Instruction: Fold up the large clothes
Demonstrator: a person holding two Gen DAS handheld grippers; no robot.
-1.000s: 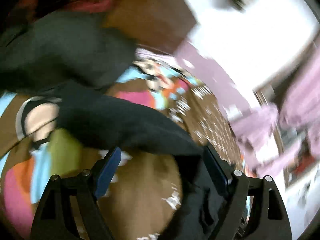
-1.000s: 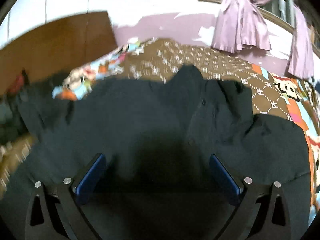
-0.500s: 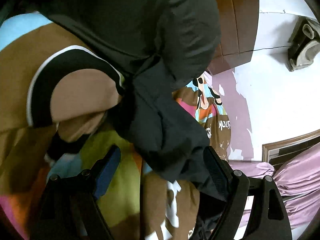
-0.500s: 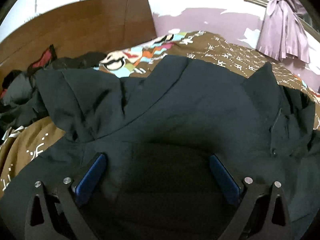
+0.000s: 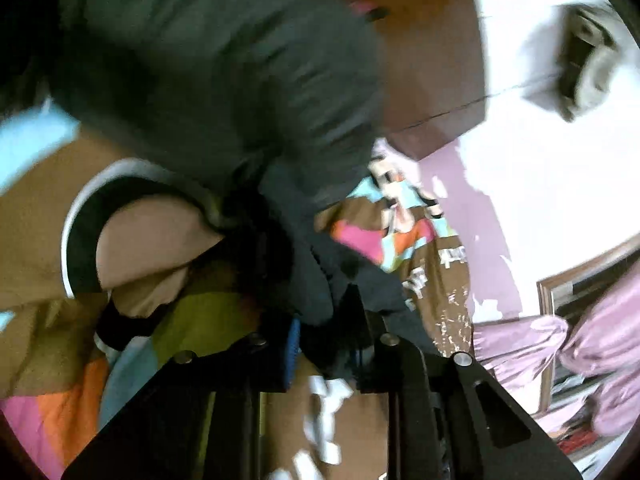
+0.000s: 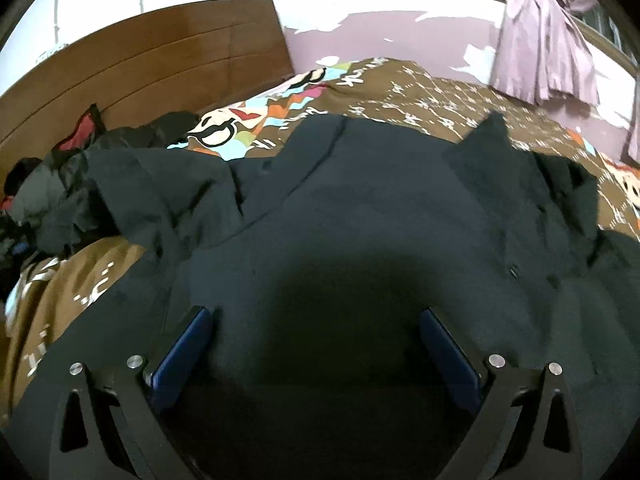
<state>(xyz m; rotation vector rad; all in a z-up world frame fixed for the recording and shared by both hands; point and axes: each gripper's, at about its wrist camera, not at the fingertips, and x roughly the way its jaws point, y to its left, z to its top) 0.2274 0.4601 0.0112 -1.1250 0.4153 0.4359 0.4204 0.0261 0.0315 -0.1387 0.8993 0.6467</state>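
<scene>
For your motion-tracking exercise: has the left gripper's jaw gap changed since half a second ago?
Yes. The left gripper has closed: its jaws, earlier wide apart, now pinch a fold of the dark jacket above the bedspread.

wooden headboard (image 6: pixel 160 60) | patterned brown bedspread (image 6: pixel 420 96) | purple curtain (image 6: pixel 540 52) | possibly peeling wall paint (image 6: pixel 400 28)
</scene>
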